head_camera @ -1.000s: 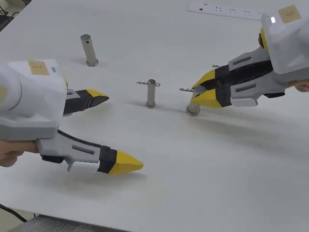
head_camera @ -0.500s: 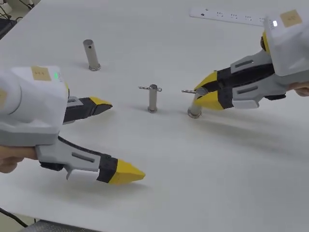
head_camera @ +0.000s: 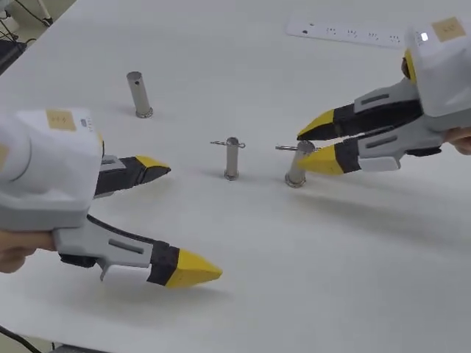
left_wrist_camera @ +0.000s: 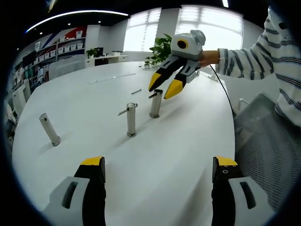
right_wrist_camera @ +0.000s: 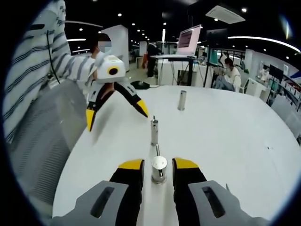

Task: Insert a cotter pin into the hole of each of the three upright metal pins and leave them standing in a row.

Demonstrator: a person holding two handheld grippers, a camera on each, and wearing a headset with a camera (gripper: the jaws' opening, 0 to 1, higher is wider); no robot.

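Between the jaws of my right tongs (head_camera: 299, 152) stands a pin (head_camera: 294, 174), its head level with the tips. The jaws are released: they flank it on either side with a sliver of gap each way, gripping nothing. A cotter (head_camera: 285, 148) pokes out of that pin's hole, forward past the tips, toward the middle pin (head_camera: 232, 159), which stands just beyond with a second cotter (head_camera: 219, 143) through it. Farther the same way, well apart, the far pin (head_camera: 137, 94) is upright with no cotter in it. My left tongs (head_camera: 193, 222) gape wide over bare worktop (head_camera: 294, 279), empty, all three pins out ahead of them.

I judge two pins done and one to go. The nearest danger is my own withdrawal. These pins are tall on small feet, so if a jaw brushes the head or hooks the cotter's end as I back off, the pin topples and may take the middle pin with it. I cannot tell how deep the cotter sits; if it is only part way through, a nudge could slide it out. Closing the jaws off-centre would shove the pin sideways. A small thin piece (left_wrist_camera: 136, 92) lies on the worktop near the right tongs in the left gripper view, perhaps the last cotter, too small to be sure. Reaching for it or for the far pin, a wide-open jaw could sweep the finished pair.
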